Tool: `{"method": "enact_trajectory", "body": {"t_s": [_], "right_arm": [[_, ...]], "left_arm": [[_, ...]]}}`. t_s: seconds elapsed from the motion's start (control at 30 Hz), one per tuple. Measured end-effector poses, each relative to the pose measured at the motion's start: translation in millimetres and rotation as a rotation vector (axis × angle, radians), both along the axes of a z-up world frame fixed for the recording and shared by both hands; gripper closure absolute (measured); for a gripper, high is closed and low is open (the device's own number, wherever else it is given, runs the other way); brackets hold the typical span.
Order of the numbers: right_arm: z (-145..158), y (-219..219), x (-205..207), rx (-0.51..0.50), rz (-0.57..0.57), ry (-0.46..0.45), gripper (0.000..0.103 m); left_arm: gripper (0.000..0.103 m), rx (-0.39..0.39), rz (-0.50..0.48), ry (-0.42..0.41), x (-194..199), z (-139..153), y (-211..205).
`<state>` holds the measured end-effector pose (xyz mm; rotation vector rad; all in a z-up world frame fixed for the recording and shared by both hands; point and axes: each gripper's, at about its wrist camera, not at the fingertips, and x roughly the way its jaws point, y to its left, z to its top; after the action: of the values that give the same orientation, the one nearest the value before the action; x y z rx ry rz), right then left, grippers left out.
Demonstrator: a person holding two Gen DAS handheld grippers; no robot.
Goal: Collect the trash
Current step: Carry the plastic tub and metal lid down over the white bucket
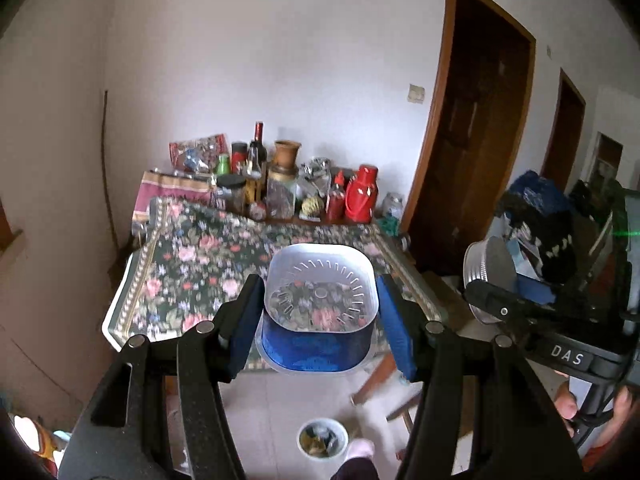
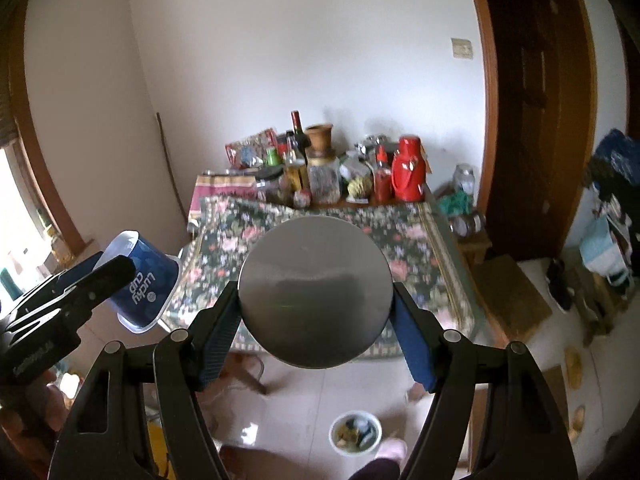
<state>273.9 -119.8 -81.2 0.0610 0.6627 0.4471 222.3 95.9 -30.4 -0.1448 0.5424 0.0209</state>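
- Left gripper (image 1: 320, 312) clamps one clear plastic cup with a blue "lucky cup" sleeve (image 1: 318, 320), held above the near edge of the floral-clothed table (image 1: 192, 264).
- Right gripper (image 2: 316, 320) grips one round silver metal tin (image 2: 315, 292).
- One white bin of scraps (image 2: 355, 434) stands on the near floor; "DAS" marks the right tool.

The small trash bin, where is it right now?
The small trash bin stands on the floor tiles, bottom centre in both wrist views, before the floral-clothed table.

Left gripper (image 1: 320, 312) low centre of its view, pads clamped on a plastic cup (image 1: 318, 304), right gripper (image 2: 316, 312) likewise gripping a metal lid (image 2: 315, 294)
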Motion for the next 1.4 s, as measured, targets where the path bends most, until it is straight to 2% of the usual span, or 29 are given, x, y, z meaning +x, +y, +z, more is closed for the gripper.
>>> {"method": "enact_trajectory", "body": {"t_s": [0.27,0.47,0.63,1.0,1.2,1.4], "right_arm": [[-19.6,-16.0,-11.7,-0.013,-0.026,0.08,0.033],[-58.9,-25.4,7.1,-0.044,0.002,0.16,0.033],[-113.4,-30.0,24.6,-0.088,0.019,0.237,0.033],[-267.5,-28.6,61.5,-0.157,0.073,0.413,0.033],[-347.4,-22.1,71.9,-0.171,0.109,0.458,0.033],[-408.9,-3.4,83.0,-0.152,0.186,0.496,0.033]], "left_arm": [[0.047,-0.035,-0.029,0.077,-12.6,-23.9,-11.8],[0.047,-0.073,-0.022,0.161,5.2,-60.9,-23.8],[0.047,-0.097,-0.015,0.264,30.3,-121.9,-33.8],[0.047,-0.163,0.079,0.462,60.2,-296.1,-30.6],[0.047,-0.188,0.12,0.522,72.2,-381.2,-20.8],[0.047,-0.193,0.152,0.577,78.1,-460.0,-10.5]]}}
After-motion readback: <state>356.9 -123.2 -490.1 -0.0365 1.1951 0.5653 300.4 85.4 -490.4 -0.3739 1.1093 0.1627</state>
